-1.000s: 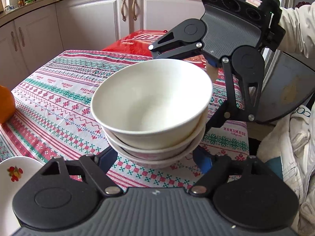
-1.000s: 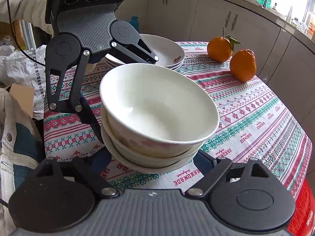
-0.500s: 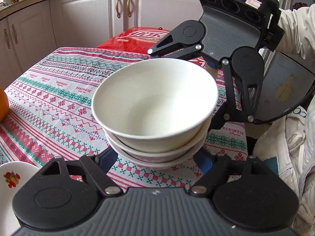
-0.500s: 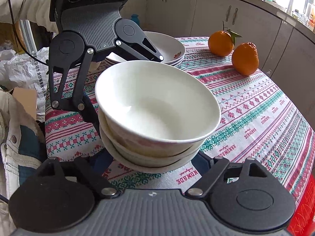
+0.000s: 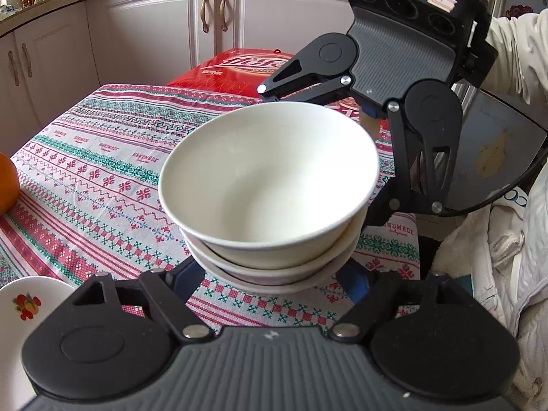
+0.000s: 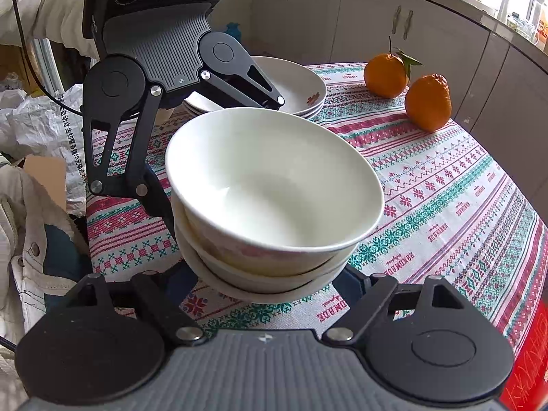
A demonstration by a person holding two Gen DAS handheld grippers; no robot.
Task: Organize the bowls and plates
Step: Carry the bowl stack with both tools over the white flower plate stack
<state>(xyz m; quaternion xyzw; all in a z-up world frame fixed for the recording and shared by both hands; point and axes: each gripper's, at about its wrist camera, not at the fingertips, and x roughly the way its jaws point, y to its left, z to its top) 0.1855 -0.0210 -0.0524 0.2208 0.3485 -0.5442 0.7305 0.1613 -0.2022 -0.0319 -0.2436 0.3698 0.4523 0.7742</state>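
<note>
A stack of three white bowls (image 5: pixel 270 185) hangs above the patterned tablecloth (image 5: pixel 102 178), held from two sides. My left gripper (image 5: pixel 270 274) grips the near side of the stack in the left wrist view, with its jaws spread around it. My right gripper (image 6: pixel 267 277) does the same from the opposite side around the stack of bowls (image 6: pixel 274 185). Each gripper shows in the other's view, the right gripper (image 5: pixel 394 78) and the left gripper (image 6: pixel 154 51). A stack of white plates (image 6: pixel 291 85) with a fruit print sits on the table behind the bowls.
Two oranges (image 6: pixel 407 85) lie at the far right of the table. A plate rim (image 5: pixel 24 304) and an orange's edge (image 5: pixel 7 185) show at the left. A red box (image 5: pixel 239 68) stands beyond the table. White cabinets (image 5: pixel 154 27) line the walls.
The bowl stack and both grippers have drifted slightly across the table, with the view shifting a little. Both grips are unchanged.
</note>
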